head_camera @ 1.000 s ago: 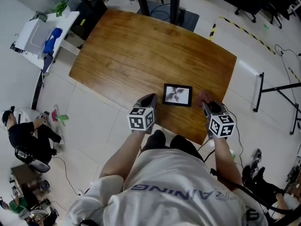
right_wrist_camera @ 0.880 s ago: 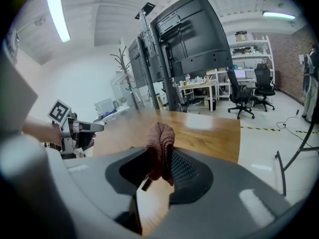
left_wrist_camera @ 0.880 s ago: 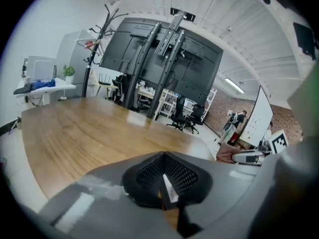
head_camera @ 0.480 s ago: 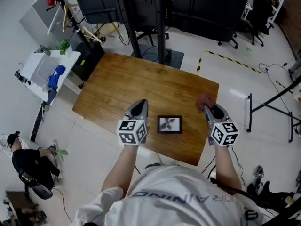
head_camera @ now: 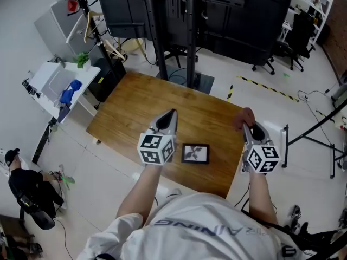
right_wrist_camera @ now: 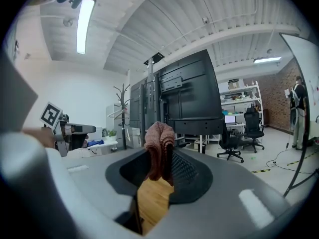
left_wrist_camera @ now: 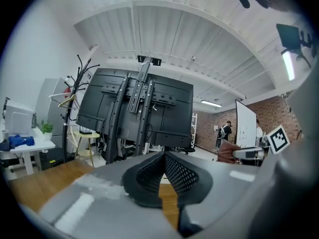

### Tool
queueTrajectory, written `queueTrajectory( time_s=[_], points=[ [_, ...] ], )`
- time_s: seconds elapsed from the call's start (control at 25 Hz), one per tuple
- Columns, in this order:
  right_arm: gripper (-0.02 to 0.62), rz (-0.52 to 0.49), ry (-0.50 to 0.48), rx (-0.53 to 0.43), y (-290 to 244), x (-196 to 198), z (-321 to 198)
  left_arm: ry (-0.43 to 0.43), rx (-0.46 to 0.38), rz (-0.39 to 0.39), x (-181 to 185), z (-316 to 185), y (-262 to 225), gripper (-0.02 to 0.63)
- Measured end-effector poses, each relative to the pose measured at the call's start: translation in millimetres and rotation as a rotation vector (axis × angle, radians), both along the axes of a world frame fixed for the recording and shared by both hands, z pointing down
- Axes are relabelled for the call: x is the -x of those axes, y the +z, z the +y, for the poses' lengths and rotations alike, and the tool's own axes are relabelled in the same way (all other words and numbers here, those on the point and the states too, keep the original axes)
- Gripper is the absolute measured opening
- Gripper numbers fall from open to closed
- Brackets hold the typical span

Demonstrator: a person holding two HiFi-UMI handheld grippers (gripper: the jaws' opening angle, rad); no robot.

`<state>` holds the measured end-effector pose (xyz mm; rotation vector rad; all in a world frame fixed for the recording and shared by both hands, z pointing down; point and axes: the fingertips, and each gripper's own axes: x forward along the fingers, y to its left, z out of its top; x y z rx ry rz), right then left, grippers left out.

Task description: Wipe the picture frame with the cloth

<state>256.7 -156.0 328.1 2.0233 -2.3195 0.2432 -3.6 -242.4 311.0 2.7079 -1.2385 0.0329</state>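
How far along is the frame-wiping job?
Done: the cloth is gripped in the right gripper. In hand: it is held up, right of the picture frame, not touching it. The left gripper is shut, empty. Left, it seems: the wiping itself.

Picture frame (head_camera: 195,153) lies flat on table (head_camera: 135,112), near its 6 o'clock edge. Left gripper (head_camera: 171,115) over table at frame's 11 o'clock. Right gripper (head_camera: 248,127) at frame's 2 o'clock, by table's 3 o'clock edge, cloth (head_camera: 245,117) between its jaws. Screen stand (head_camera: 190,15) at table's 12, cart (head_camera: 54,85) at 10.
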Motion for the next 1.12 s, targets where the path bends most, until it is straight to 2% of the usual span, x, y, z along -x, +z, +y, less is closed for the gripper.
queueTrajectory(
  time_s=[0.32,0.56,1.12],
  points=[
    [0.112,0.023,0.003,-0.018,-10.7,-0.2,2.5,0.032,-0.010,-0.016,-7.4,10.4,-0.2,0.003],
    [0.111,0.026,-0.001,-0.009,-8.8,3.0,5.7,0.014,0.021,0.019,1.8,10.5,0.2,0.003],
    [0.110,0.039,-0.007,-0.004,-7.2,9.9,14.0,0.021,0.024,0.020,3.7,20.3,-0.1,0.003]
  ],
)
